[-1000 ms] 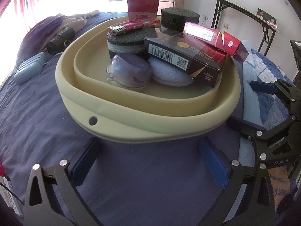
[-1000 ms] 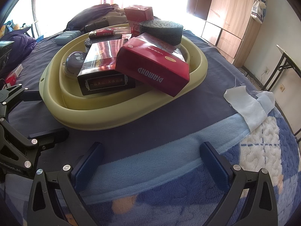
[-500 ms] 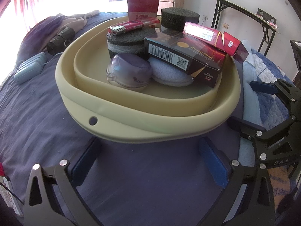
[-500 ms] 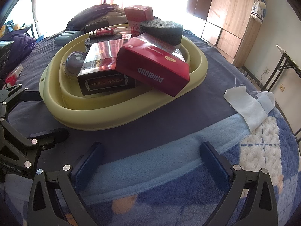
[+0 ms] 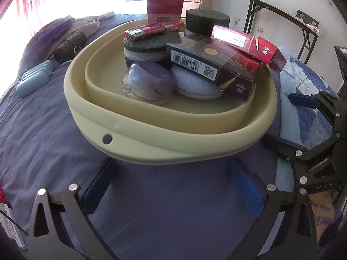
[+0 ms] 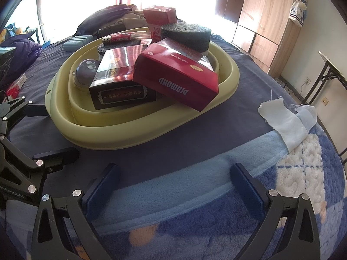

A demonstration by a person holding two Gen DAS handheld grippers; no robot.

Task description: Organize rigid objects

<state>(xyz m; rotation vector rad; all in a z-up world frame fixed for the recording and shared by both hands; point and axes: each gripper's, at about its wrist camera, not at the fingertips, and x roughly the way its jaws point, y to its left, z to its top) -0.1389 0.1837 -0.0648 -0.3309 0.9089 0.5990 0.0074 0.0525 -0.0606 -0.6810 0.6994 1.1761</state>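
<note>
A cream basin sits on a blue blanket. In it lie a black box, a red DIAMOND box leaning on the rim, a red lighter on a black foam disc, a second foam disc, a small red box, a purple cup and a white pad. My left gripper is open and empty just short of the basin's near rim. My right gripper is open and empty over the blanket.
A pale blue case and a pile of clothes lie left of the basin. A white cloth lies on the blanket at right. A wooden wardrobe and a folding table stand beyond the bed.
</note>
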